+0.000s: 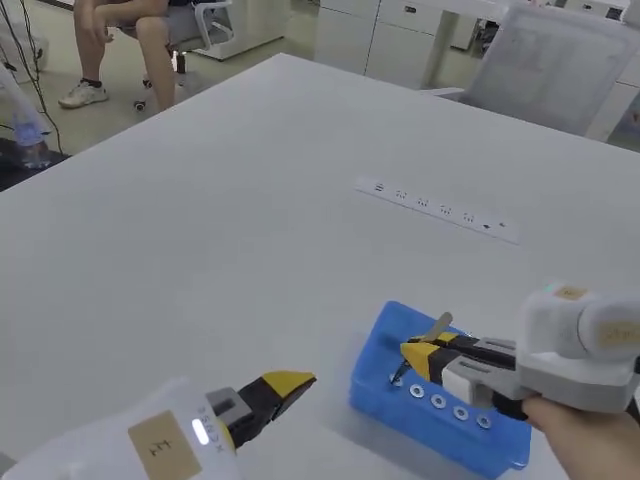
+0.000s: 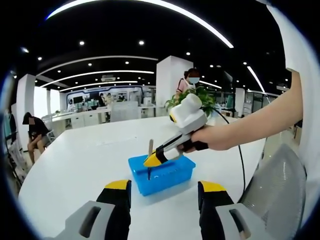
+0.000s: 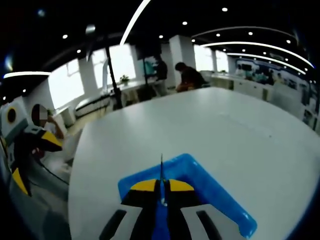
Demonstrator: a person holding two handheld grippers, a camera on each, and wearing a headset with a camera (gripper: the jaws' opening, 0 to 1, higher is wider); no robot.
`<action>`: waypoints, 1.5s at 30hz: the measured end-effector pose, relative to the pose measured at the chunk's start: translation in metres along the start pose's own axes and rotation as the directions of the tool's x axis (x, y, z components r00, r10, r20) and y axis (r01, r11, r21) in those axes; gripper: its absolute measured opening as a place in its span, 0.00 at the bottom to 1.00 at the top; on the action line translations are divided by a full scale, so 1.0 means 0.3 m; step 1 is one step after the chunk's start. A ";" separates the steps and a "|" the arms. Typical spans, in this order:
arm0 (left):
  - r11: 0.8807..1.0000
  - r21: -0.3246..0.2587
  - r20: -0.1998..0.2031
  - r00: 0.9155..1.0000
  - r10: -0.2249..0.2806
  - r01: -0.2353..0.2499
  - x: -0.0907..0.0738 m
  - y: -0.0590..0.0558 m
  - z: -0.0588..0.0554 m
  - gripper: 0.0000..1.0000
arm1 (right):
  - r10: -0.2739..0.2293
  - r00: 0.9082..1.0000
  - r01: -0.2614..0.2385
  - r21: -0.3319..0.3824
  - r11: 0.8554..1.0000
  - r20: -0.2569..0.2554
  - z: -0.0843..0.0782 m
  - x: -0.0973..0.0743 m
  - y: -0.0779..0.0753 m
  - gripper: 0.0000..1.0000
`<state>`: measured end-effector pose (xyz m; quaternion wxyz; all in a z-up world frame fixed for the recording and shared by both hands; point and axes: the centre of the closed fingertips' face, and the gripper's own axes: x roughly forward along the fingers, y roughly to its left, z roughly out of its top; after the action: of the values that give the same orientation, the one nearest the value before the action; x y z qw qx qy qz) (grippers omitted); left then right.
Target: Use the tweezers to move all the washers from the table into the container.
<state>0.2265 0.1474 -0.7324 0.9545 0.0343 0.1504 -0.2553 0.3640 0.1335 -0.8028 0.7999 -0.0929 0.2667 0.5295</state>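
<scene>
A blue container stands on the white table at the lower right. Several washers lie in a row inside it along its near side. My right gripper is over the container, shut on grey metal tweezers, whose tips point down into the box. The left gripper view shows the same tweezers held upright above the container. In the right gripper view the tweezers stick out between the shut jaws over the blue container. My left gripper hangs open to the left of the box, holding nothing.
A white power strip lies flat on the table beyond the container. A grey office chair stands past the far table edge. A person sits at the far left. A hand holds the right gripper.
</scene>
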 end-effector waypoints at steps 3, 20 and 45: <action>1.000 -0.023 0.022 1.000 -0.021 0.021 -0.002 -0.011 0.013 0.53 | 0.000 1.000 -0.001 -0.014 1.000 -0.007 -0.008 0.003 0.003 0.03; 0.976 -0.144 0.011 0.987 -0.163 0.163 -0.012 -0.065 0.024 0.36 | 0.038 0.992 -0.037 -0.011 0.999 0.118 0.098 -0.128 0.056 0.03; 0.758 0.112 -0.329 0.744 -0.581 0.642 0.084 -0.337 0.029 0.17 | 0.217 0.953 -0.277 -0.317 0.907 -0.212 -0.260 -0.383 0.396 0.03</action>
<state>0.1994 0.0464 -0.7306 0.7764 0.1220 0.2551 -0.5633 0.1977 0.0584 -0.7920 0.6715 -0.2417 0.2479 0.6551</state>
